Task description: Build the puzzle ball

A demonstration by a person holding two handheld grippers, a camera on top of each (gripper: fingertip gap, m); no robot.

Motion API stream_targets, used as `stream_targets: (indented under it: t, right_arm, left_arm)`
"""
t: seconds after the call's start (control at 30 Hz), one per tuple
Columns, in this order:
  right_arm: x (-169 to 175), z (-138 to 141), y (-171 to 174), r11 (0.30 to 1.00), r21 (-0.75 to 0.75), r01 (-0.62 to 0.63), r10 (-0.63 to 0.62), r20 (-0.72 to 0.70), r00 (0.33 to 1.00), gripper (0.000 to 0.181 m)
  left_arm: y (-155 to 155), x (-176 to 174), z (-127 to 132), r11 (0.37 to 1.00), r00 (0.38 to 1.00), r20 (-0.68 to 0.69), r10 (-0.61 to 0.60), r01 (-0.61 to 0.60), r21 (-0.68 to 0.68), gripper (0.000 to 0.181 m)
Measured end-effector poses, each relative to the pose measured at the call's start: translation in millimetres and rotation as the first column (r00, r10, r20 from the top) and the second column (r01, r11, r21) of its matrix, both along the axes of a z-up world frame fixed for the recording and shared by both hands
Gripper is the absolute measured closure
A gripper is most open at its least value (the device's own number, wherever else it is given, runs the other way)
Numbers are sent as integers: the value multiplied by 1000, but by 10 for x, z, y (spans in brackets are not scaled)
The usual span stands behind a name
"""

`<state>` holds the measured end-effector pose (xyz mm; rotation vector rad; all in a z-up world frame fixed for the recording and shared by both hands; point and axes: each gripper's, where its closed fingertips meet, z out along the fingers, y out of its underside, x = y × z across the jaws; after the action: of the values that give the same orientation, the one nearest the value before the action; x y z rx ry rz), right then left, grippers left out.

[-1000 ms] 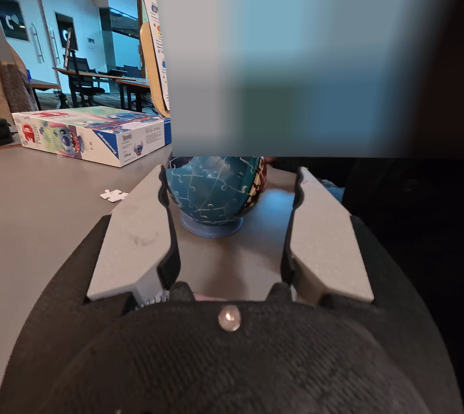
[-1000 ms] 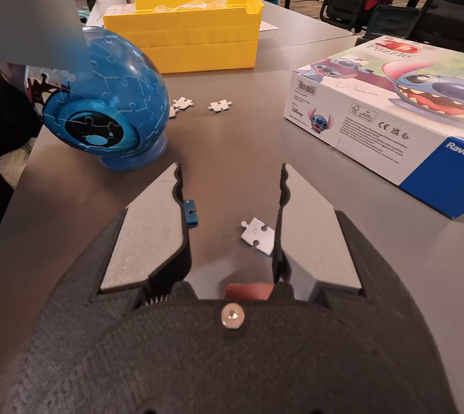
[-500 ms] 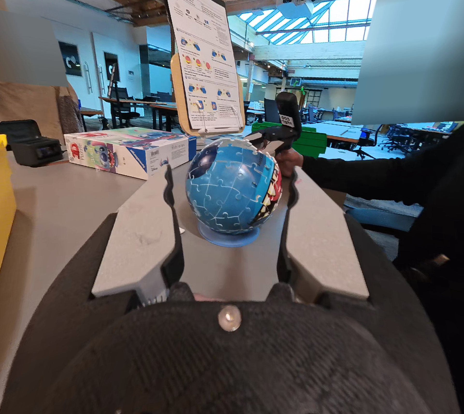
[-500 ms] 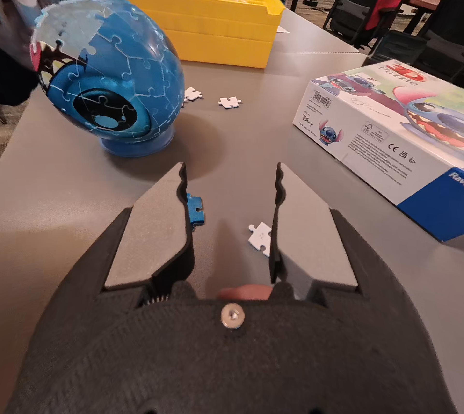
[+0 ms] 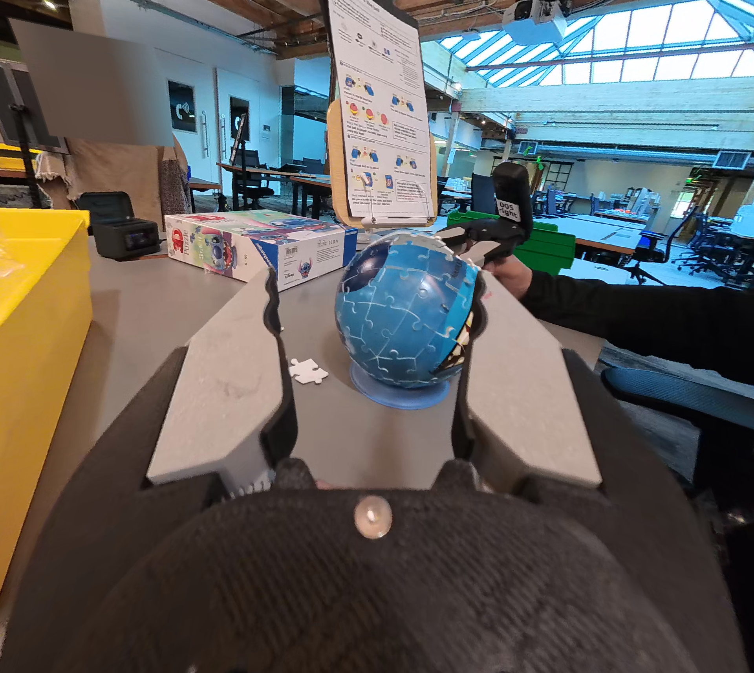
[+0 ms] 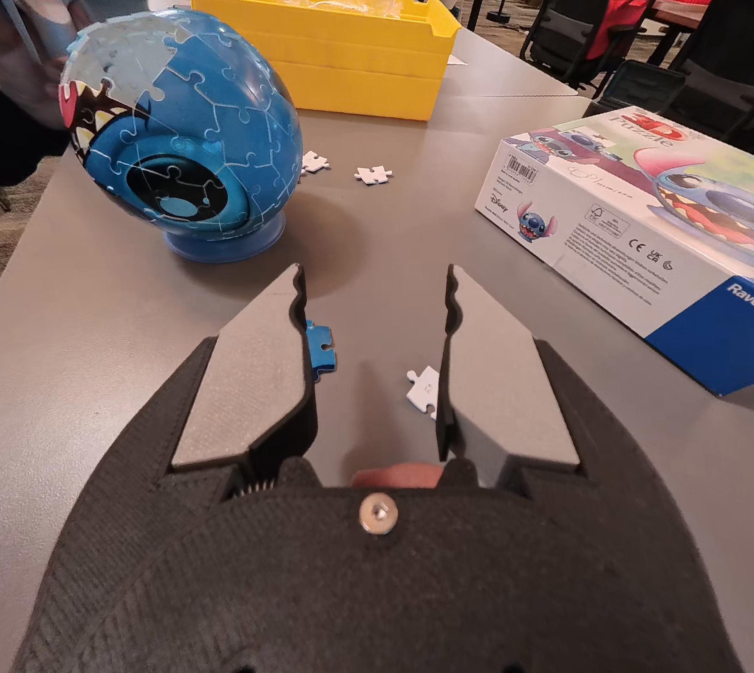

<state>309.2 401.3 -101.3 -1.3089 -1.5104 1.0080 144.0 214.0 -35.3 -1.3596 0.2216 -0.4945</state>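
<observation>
The blue puzzle ball [image 5: 404, 318] stands on its blue ring stand [image 5: 402, 396] on the grey table. Its top is open, with pale inner sides of pieces showing [image 6: 118, 49]. My left gripper [image 5: 375, 286] is open and empty. The ball sits just past its tips, and the right finger hides the ball's edge. My right gripper [image 6: 374, 278] is open and empty, low over the table to the right of the ball [image 6: 183, 131]. A blue loose piece [image 6: 322, 351] lies by its left finger and a white-side-up piece [image 6: 424, 388] by its right finger.
Two more white pieces [image 6: 314, 161] [image 6: 373, 175] lie behind the ball, and one lies by the stand [image 5: 308, 371]. The puzzle box [image 6: 632, 220] is on the right, a yellow bin [image 6: 326, 45] behind. An instruction sheet on a stand [image 5: 379, 122] and a black case [image 5: 118, 231] are at the far side. The tips of one gripper are about 25 centimetres away from the tips of the other. To the blue loose piece [image 6: 322, 351]: right tips about 6 centimetres, left tips about 30 centimetres.
My left gripper has risen and drawn back from the ball, shifting left, so the ball now shows whole. My right gripper has moved closer to the ball and the loose pieces. Both stay open.
</observation>
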Motion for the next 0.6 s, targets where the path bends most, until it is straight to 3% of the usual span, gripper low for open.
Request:
stream_targets:
  t: [0.3, 0.6]
  right_arm:
    - [10, 51, -2, 999, -32, -17, 16, -34, 999, 115]
    - [-35, 81, -99, 991, -56, -120, 117, -53, 992, 114]
  left_arm:
    - [8, 33, -18, 1000, 1000, -21, -6, 5, -9, 88]
    - [-73, 126, 8, 998, 997, -71, -35, 38, 41, 88]
